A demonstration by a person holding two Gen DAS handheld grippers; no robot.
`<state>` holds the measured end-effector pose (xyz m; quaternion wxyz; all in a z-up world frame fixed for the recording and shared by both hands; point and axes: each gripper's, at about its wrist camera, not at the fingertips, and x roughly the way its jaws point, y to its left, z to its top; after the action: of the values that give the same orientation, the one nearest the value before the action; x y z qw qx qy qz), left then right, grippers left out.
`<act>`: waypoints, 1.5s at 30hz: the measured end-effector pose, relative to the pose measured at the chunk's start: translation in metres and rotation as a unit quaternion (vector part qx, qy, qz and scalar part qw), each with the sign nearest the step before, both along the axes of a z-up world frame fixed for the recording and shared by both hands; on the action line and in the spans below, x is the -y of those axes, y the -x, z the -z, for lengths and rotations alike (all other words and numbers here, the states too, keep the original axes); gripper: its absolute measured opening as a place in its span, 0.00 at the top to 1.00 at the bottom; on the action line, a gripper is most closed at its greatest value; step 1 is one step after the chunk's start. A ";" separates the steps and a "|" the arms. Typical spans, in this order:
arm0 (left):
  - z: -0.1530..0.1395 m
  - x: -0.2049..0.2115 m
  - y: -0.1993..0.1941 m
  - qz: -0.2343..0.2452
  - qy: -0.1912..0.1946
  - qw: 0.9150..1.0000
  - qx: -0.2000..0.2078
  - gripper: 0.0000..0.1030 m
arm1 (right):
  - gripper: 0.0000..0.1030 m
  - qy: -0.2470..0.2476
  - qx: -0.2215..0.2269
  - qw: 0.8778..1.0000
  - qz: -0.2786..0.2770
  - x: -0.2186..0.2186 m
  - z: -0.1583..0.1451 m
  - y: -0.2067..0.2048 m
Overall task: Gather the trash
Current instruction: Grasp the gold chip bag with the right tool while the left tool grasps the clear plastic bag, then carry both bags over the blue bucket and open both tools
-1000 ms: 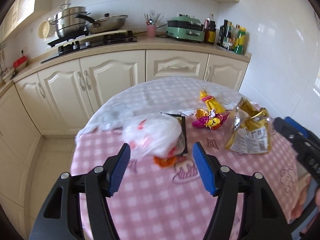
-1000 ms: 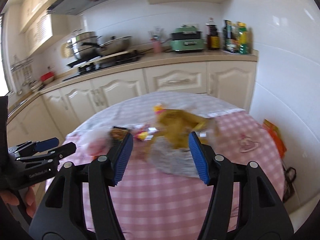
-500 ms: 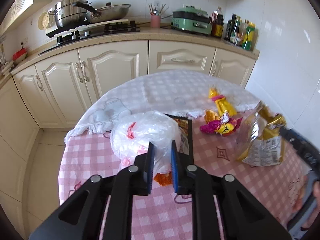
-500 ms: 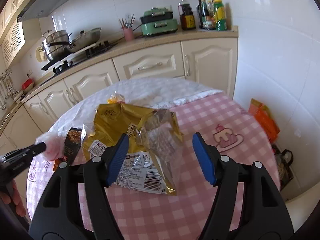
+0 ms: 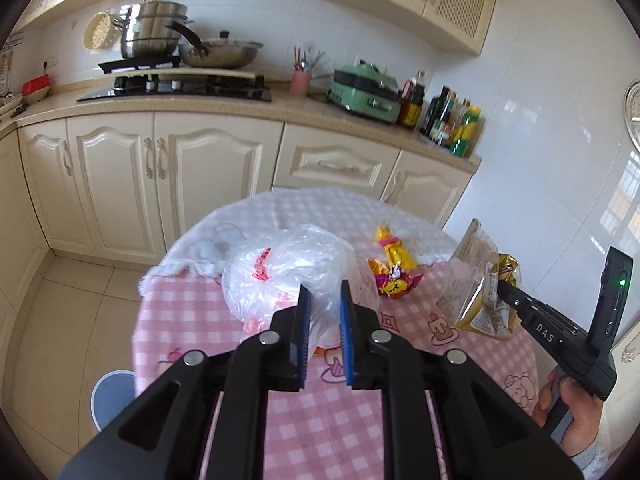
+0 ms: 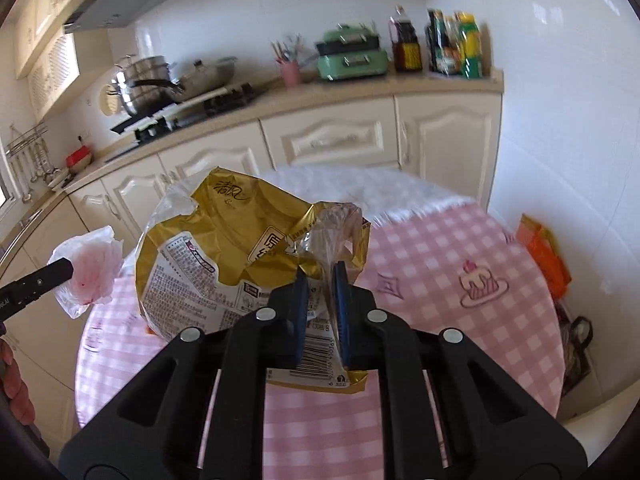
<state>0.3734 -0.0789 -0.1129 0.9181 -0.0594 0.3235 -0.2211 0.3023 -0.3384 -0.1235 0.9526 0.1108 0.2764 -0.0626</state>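
My left gripper [image 5: 323, 292] is shut on a crumpled clear plastic bag with red print [image 5: 280, 276], held just above the pink checked table [image 5: 320, 420]. An orange scrap [image 5: 320, 350] lies under the bag. My right gripper [image 6: 320, 276] is shut on the torn edge of a gold foil wrapper [image 6: 224, 240], which hangs lifted off the cloth. In the left wrist view that wrapper [image 5: 480, 300] shows at the right in the right gripper [image 5: 506, 290]. Yellow and magenta candy wrappers [image 5: 394, 268] lie between the two.
Cream cabinets and a counter with a stove [image 5: 176, 84] stand behind the table. A pale blue round bin [image 5: 112, 396] sits on the floor at the left. An orange bag [image 6: 544, 256] and a dark bag [image 6: 576, 344] lie by the right wall.
Both grippers went from open to shut. The left one closed on the plastic bag and rose with it. The right one closed on the gold wrapper, which now stands up off the table.
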 end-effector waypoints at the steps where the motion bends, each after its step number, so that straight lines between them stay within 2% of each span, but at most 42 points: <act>1: -0.003 -0.006 0.003 -0.003 0.003 1.000 0.003 0.88 | 0.88 0.002 0.006 1.000 -0.011 -0.012 -0.007 0.001; 7: -0.017 -0.069 0.030 -0.039 0.015 0.999 0.020 0.88 | 0.88 0.011 0.021 0.997 -0.074 -0.090 -0.027 -0.003; 12: -0.013 -0.136 0.044 -0.092 0.020 0.995 0.014 0.88 | 0.87 0.017 0.016 0.988 -0.154 -0.185 -0.027 -0.014; 17: 0.005 -0.218 0.060 -0.162 0.027 0.986 0.000 0.88 | 0.87 0.029 0.006 0.975 -0.221 -0.281 -0.011 -0.024; 22: 0.042 -0.290 0.068 -0.226 0.033 0.973 -0.033 0.88 | 0.87 0.062 -0.017 0.960 -0.271 -0.367 0.017 -0.032; 26: 0.084 -0.333 0.063 -0.267 0.014 0.961 -0.066 0.88 | 0.87 0.084 -0.049 0.949 -0.301 -0.421 0.057 -0.047; 32: 0.166 -0.374 0.037 -0.282 0.023 0.948 -0.145 0.88 | 0.87 0.114 -0.119 0.935 -0.315 -0.470 0.137 -0.074; 39: 0.258 -0.378 0.004 -0.267 0.021 0.936 -0.227 0.88 | 0.87 0.140 -0.197 0.923 -0.298 -0.480 0.232 -0.113; 45: 0.302 -0.367 -0.037 -0.248 0.004 0.933 -0.259 0.88 | 0.87 0.145 -0.231 0.921 -0.278 -0.465 0.281 -0.132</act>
<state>0.4108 0.2878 -0.4146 0.8276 -0.1970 0.5245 0.0351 0.4347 0.1262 -0.4040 0.8469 -0.1270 0.4966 0.1412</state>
